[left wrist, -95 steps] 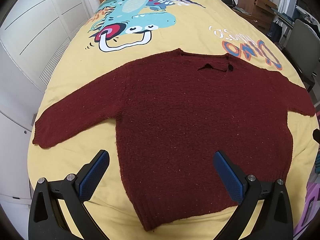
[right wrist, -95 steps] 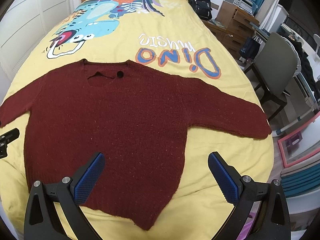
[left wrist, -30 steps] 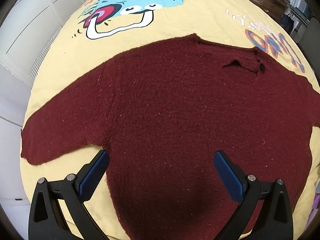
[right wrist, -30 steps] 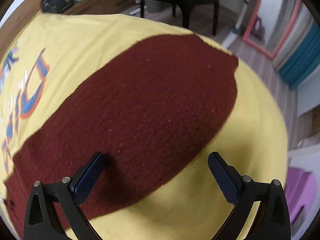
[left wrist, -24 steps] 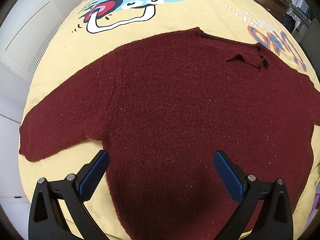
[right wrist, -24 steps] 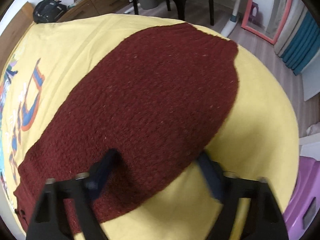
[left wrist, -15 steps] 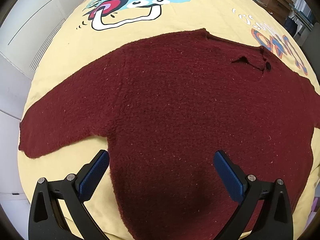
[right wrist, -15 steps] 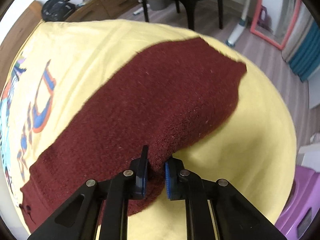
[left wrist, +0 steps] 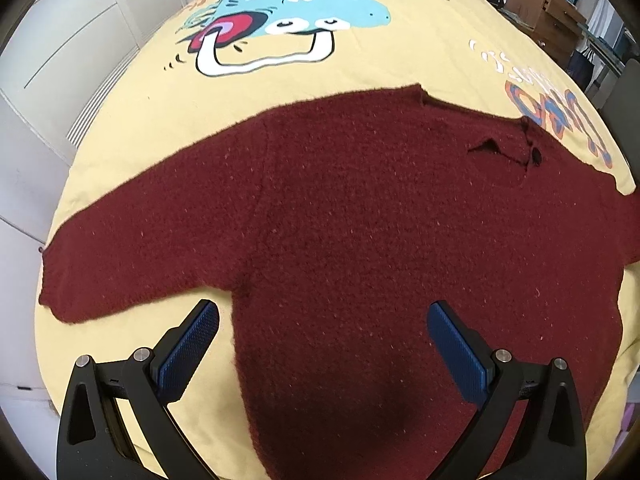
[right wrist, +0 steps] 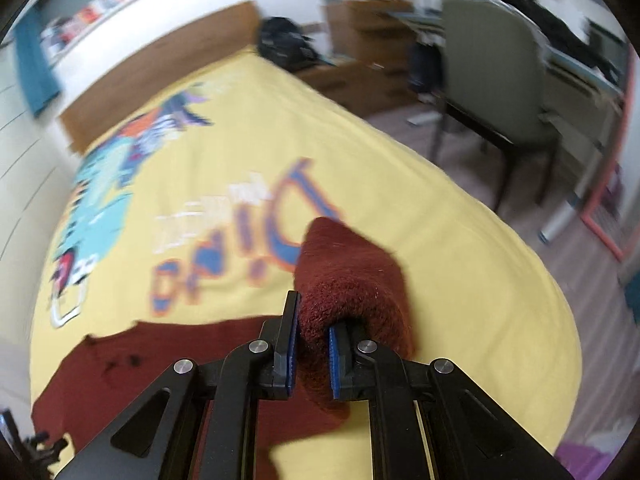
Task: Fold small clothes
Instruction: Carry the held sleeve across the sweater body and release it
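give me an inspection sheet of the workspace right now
Surface: yellow bedspread with a dinosaur print, on a bed.
Job's things: dark red sweater lying flat; its sleeve is lifted off the bedspread on the right side.
Clutter: nothing seen on the bedspread.
Grippers: left gripper open, over the sweater's lower body; right gripper shut on the sleeve.
Cables: nothing seen.
Surroundings: wooden headboard, black backpack, grey chair, wooden drawers, white cupboard doors. Right view is motion-blurred.
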`<state>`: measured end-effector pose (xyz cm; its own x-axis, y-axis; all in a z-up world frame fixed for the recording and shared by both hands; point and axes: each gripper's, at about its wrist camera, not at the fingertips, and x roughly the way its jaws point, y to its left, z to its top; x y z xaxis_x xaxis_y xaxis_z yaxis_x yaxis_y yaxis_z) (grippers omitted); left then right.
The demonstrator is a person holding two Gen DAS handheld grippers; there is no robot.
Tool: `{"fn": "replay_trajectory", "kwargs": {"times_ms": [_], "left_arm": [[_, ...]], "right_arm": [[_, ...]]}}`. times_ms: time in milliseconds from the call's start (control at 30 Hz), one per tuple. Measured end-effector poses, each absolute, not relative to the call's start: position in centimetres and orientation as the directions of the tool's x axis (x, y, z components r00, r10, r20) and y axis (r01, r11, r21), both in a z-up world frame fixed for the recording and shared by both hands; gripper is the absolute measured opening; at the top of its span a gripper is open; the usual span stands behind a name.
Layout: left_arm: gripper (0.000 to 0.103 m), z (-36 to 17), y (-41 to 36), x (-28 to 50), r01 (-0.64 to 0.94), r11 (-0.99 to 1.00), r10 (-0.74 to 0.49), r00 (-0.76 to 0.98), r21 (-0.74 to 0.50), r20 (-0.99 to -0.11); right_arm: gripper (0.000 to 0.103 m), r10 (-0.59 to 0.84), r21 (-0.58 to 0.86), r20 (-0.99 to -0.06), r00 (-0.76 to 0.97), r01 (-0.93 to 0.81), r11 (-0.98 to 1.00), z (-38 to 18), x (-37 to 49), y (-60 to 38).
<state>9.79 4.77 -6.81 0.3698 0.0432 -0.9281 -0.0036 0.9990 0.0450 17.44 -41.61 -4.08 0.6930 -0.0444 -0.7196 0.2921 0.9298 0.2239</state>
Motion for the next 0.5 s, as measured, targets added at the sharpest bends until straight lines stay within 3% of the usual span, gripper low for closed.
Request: {"fn": "replay_trajectory", "kwargs": {"times_ms": [200, 500], "left_arm": [[0.102, -6.1, 5.3, 10.4, 0.011, 0.999, 0.026, 0.404, 0.034, -0.915], [0.102, -5.9, 7.0, 11.1, 0.001, 1.0, -0.015, 0.404, -0.016, -0.915]], "right_arm": [[0.012, 0.084, 0.223, -0.689, 0.72, 0.101, 0.97, -1.9, 20.0, -31.7], [0.012, 0.205, 0.213, -0.806, 0.555, -0.051, 0.976, -10.0, 22.4, -20.6]]}}
